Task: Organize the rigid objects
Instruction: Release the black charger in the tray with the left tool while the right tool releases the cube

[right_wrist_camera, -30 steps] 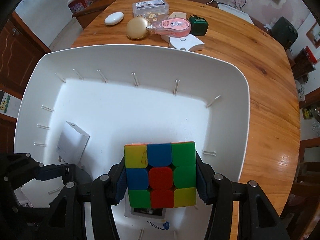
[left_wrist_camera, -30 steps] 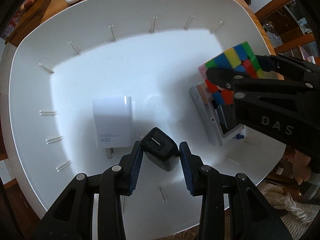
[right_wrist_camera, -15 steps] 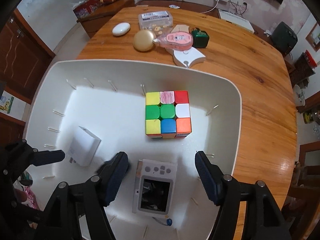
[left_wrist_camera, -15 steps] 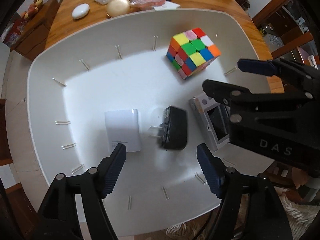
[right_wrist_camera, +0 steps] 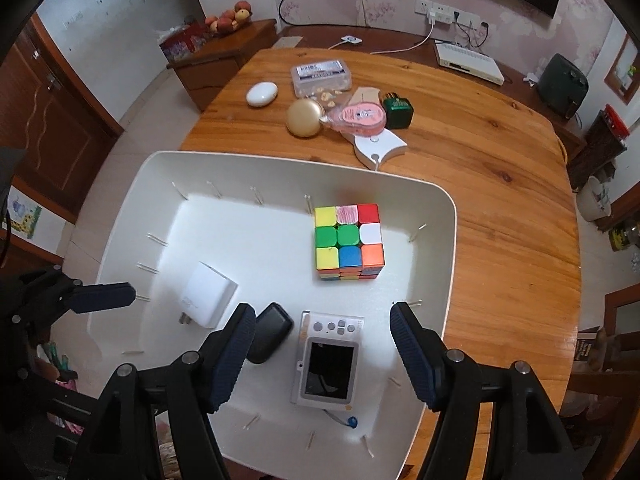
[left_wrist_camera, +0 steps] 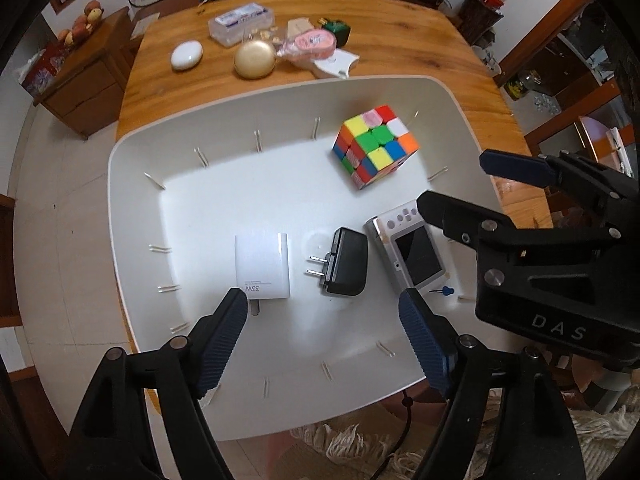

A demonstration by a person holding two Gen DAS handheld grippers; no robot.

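Even, soft indoor daylight, moderately bright. White tray (left_wrist_camera: 132, 184) floor is near blown out at centre in the left wrist view, its walls greyer. Glossy sheen on the wooden table (right_wrist_camera: 500, 184) toward its right edge. Short soft shadows under the cube (right_wrist_camera: 348, 240) and the black charger (left_wrist_camera: 346, 262). Strong fisheye bending with black vignette in all corners. Gripper fingers (left_wrist_camera: 220, 344) close to the lens look slightly soft; tray's near edge mildly blurred. Background room is dimmer, with low detail.
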